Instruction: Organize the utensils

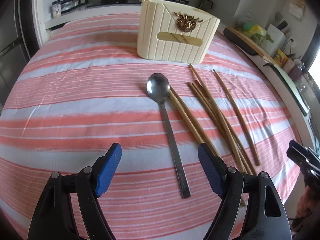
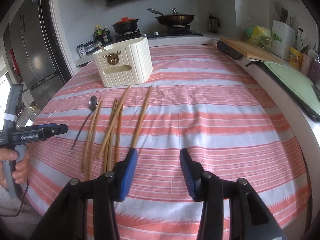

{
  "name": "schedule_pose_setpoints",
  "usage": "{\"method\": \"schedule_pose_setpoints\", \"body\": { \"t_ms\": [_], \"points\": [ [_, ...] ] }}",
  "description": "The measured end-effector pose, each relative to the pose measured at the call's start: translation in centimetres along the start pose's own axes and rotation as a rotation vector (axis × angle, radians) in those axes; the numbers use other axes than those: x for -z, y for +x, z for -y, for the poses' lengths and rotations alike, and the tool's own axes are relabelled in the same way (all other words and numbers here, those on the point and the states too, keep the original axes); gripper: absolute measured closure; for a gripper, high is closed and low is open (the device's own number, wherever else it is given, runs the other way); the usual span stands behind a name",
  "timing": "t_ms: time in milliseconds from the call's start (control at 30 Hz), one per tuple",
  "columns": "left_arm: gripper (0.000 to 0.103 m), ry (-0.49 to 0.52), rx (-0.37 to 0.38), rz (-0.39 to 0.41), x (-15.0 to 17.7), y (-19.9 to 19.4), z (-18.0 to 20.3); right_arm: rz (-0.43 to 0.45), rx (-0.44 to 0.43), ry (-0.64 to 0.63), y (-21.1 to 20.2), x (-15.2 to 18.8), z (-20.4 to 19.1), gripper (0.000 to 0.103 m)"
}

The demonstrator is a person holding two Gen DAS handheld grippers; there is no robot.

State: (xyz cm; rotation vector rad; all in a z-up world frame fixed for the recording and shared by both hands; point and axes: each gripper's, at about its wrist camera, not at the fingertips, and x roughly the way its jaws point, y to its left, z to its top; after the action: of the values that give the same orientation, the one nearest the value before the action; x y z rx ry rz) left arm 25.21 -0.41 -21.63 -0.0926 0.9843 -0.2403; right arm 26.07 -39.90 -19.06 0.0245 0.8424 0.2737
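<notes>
Left gripper (image 1: 159,155) jaws wide, empty, over spoon (image 1: 167,120) handle, holder (image 1: 176,38) beyond; handle is best straddled squarely. Right gripper (image 2: 159,158) half-open, empty.

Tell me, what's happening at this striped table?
A person holds a gripper in each hand over loose utensils. The left gripper is open above the metal spoon; the right gripper is open beside the wooden chopsticks. Nothing is picked up yet. The cream utensil holder already has one chopstick inside.
</notes>
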Motion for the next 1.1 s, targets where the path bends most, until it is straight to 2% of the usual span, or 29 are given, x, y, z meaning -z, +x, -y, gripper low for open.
{"method": "schedule_pose_setpoints", "body": {
  "t_ms": [167, 433, 633, 667, 700, 800, 967, 1100],
  "points": [
    [0.024, 0.011, -0.075, -0.005, -0.9, 2.4, 0.7, -0.031, -0.005, -0.011, 1.7, -1.1, 0.1, 0.058],
    [0.025, 0.026, -0.164, 0.024, -1.5, 3.4, 0.7, -0.086, -0.051, -0.061, 6.2, -4.2, -2.0, 0.059],
    [0.035, 0.024, -0.193, 0.049, -1.5, 3.5, 0.4, -0.162, -0.057, -0.132, 11.1, -5.4, -4.2, 0.074],
    [0.036, 0.021, -0.198, 0.051, -1.5, 3.5, 0.4, -0.167, -0.043, -0.151, 11.7, -5.2, -4.5, 0.084],
    [0.036, 0.017, -0.206, 0.053, -1.4, 3.4, 0.2, -0.146, -0.012, -0.171, 11.6, -5.2, -4.7, 0.093],
    [0.036, 0.008, -0.218, 0.056, -1.2, 3.1, -0.6, -0.151, 0.014, -0.134, 11.3, -5.0, -4.0, 0.096],
    [0.038, -0.019, -0.218, 0.057, -0.7, 2.4, -2.0, -0.151, 0.075, -0.078, 9.8, -4.2, -1.4, 0.096],
    [0.039, 0.032, -0.200, 0.047, -0.6, 2.5, -1.7, -0.159, 0.105, -0.034, 8.7, -3.5, 0.3, 0.096]
  ]
}}
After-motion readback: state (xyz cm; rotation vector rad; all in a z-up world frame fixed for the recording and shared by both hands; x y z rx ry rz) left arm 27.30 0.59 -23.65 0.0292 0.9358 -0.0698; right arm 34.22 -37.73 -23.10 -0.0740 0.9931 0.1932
